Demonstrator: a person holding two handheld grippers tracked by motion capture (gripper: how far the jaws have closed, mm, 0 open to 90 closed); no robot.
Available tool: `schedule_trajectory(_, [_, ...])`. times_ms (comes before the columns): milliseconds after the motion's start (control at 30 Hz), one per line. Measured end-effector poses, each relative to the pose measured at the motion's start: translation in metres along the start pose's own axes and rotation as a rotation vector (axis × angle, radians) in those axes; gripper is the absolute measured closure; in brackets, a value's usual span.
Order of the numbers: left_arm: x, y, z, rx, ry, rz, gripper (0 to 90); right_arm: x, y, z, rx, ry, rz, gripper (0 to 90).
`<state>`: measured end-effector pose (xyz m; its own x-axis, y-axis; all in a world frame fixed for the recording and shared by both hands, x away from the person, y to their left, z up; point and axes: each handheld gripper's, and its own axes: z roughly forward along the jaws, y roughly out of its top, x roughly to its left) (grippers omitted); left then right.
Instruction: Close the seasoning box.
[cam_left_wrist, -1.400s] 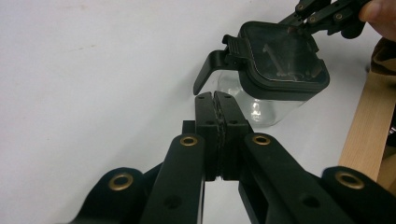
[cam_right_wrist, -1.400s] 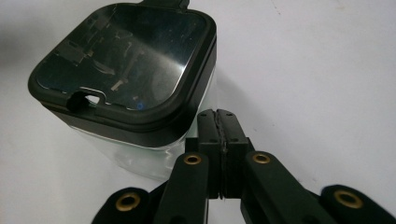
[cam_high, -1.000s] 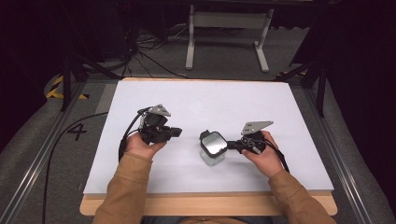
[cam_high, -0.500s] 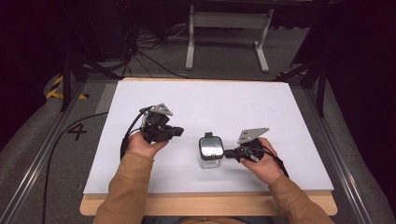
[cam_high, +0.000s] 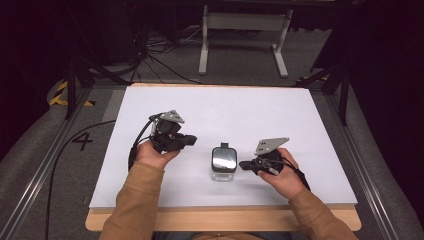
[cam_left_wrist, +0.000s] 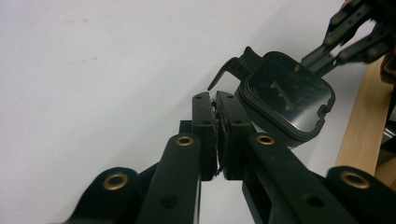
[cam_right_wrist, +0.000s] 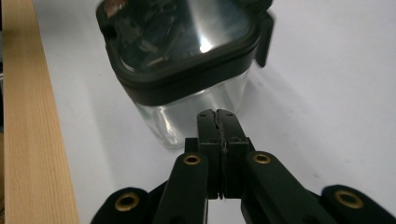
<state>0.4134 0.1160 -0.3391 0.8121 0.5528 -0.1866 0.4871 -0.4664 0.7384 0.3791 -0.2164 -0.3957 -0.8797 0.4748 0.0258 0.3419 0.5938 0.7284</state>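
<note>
Right gripper (cam_high: 243, 164) level, beside container (cam_high: 223, 163).

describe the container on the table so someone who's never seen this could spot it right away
On the white table top, look near the front edge, between the left gripper and the right gripper. There stands a small clear square container. Its glossy black lid with a side clip sets it apart.

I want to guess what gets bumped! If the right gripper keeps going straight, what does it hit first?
Most likely the clear container: the right gripper, jaws shut, points at its glassy side wall just ahead.
</note>
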Motion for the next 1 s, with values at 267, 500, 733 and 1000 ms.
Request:
schedule_trajectory(267, [-0.004, -0.004, -0.015, -0.008, 0.013, 0.022, 82.5, -0.017, 0.011, -0.043, -0.086, -0.046, 0.043, 80.6])
schedule_trajectory(500, [-0.001, -0.008, -0.024, -0.015, 0.04, 0.018, 81.3, -0.036, 0.008, -0.075, -0.125, -0.089, 0.081, 71.4])
schedule_trajectory(733, [0.011, -0.015, -0.022, 0.009, 0.056, -0.005, 79.6, -0.059, -0.009, -0.094, -0.096, -0.154, 0.117, 61.6])
schedule_trajectory(1000, [0.025, -0.023, -0.017, 0.022, 0.072, -0.039, 75.9, -0.088, -0.035, -0.097, -0.048, -0.238, 0.188, 51.8])
